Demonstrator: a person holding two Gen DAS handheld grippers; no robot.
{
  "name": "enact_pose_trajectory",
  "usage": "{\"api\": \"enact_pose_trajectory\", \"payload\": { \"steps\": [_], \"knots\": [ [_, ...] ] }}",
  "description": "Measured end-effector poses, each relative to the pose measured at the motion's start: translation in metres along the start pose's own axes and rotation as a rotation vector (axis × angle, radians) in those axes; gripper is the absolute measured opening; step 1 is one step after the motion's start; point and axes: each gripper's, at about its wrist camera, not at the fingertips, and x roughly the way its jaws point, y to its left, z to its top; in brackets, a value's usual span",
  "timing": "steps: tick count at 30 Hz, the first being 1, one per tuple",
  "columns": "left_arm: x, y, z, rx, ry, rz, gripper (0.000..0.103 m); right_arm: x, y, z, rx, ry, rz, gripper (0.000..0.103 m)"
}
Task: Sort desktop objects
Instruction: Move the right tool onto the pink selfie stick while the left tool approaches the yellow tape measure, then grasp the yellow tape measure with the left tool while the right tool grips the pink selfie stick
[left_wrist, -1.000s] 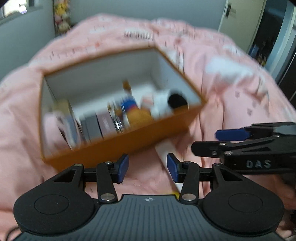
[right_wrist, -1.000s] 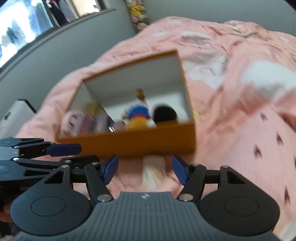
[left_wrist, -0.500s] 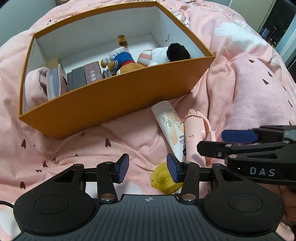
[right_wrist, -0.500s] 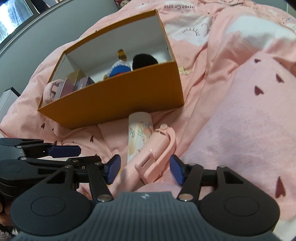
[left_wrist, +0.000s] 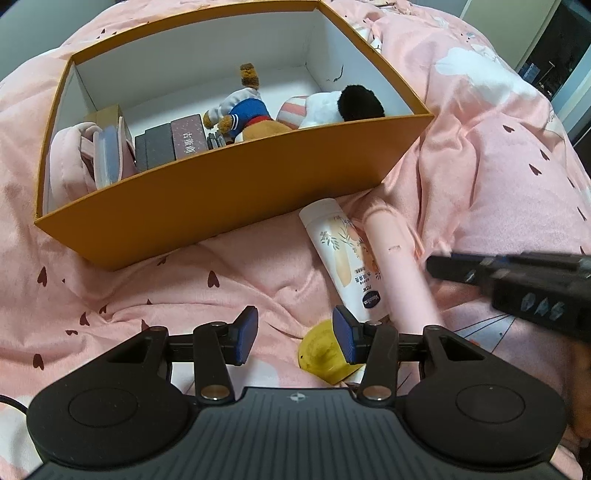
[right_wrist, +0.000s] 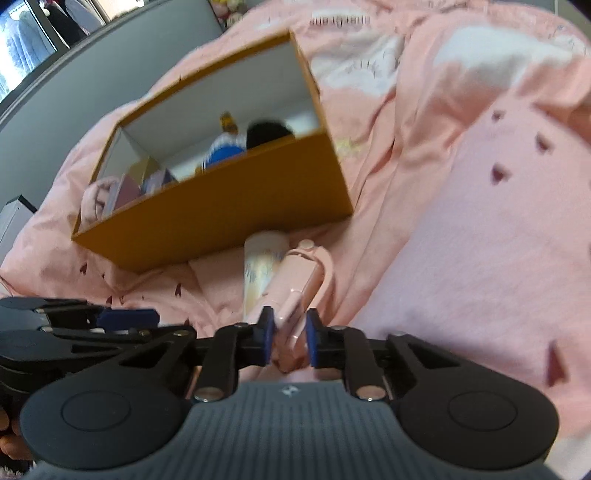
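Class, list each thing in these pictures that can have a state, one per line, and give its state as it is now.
Orange box: lidless, partly filled.
Pink folding device: folded, clamped at its near end.
Lotion tube: lying flat, ungripped.
Yellow object: on the bedding, loose.
Right gripper: jaws just closed on the pink device.
Left gripper: open, empty.

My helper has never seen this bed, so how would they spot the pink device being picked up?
Find the orange box on the pink bedding. Before its right corner lie a white tube and the pink device, side by side. The device is plain pink, with the right gripper closed on it.
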Motion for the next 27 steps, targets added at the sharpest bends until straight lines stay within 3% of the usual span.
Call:
{"api": "enact_pose_trajectory", "payload": {
  "steps": [6, 11, 21, 27],
  "knots": [
    [-0.001, -0.002, -0.001, -0.01, 0.007, -0.044, 0.052, -0.01, -0.007, 0.009, -0.027, -0.067, -0.054, 0.01],
    [0.002, -0.006, -0.001, -0.01, 0.032, -0.069, 0.052, 0.001, -0.024, 0.009, 0.005, -0.034, -0.063, 0.011],
    [0.011, -0.045, -0.013, 0.218, 0.112, -0.036, 0.057, 0.01, -0.033, 0.009, 0.041, -0.019, -0.022, 0.011],
    [0.023, -0.053, -0.017, 0.263, 0.148, -0.017, 0.057, 0.011, -0.032, 0.008, 0.028, -0.021, -0.022, 0.011]
  ]
}}
